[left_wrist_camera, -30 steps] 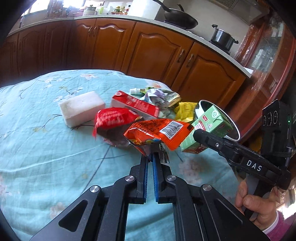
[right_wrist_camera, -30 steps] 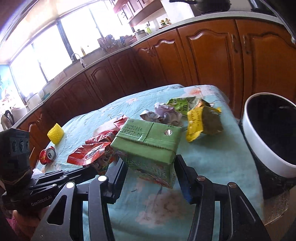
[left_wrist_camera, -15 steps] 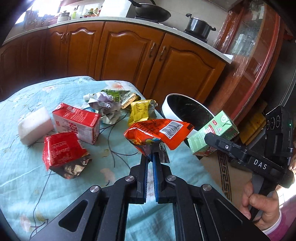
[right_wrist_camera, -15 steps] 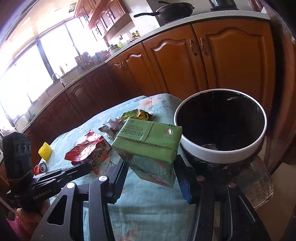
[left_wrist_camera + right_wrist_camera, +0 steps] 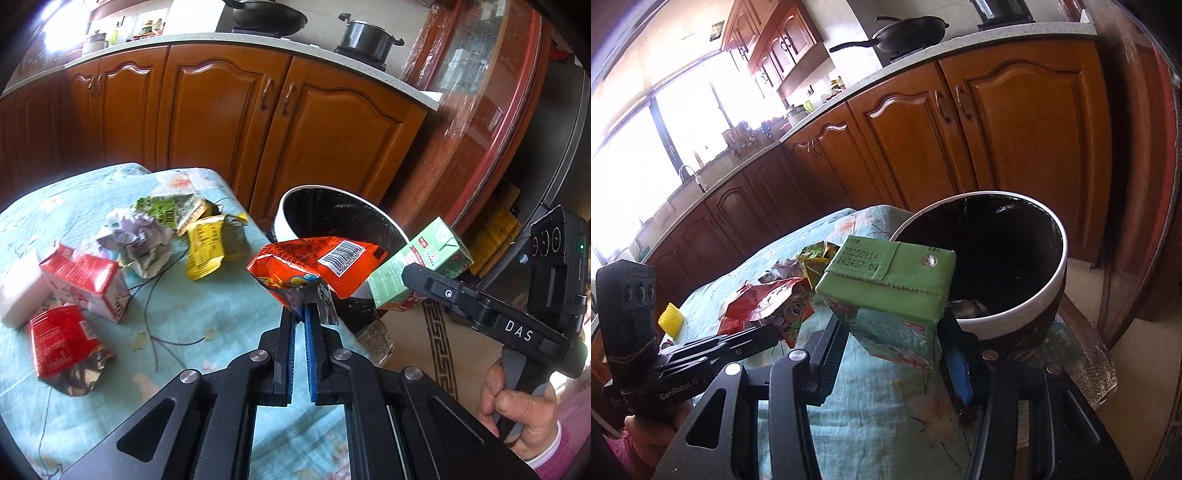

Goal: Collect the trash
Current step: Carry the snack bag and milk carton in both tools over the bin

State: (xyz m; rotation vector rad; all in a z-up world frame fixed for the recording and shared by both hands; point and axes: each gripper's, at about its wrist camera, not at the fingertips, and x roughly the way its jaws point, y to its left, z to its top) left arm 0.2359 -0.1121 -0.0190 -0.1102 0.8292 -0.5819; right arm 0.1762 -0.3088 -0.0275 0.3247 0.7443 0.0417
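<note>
My left gripper (image 5: 300, 314) is shut on an orange snack bag (image 5: 317, 262) and holds it in the air at the near rim of the white-rimmed black bin (image 5: 284, 218). My right gripper (image 5: 892, 332) is shut on a green drink carton (image 5: 886, 291), held just short of the bin (image 5: 1049, 295); the carton also shows in the left wrist view (image 5: 421, 269). The bin stands on a low stool past the table's right edge. Some trash lies at the bin's bottom.
On the teal floral tablecloth (image 5: 207, 317) lie a red carton (image 5: 85, 280), a red wrapper (image 5: 62, 347), crumpled paper (image 5: 136, 236), a yellow wrapper (image 5: 207, 247), a green wrapper (image 5: 166, 210) and a white block (image 5: 18, 291). Wooden cabinets (image 5: 221, 110) stand behind.
Both grippers have swung right, away from the table's middle and toward the bin, each keeping its load. The bin now fills more of both views.
</note>
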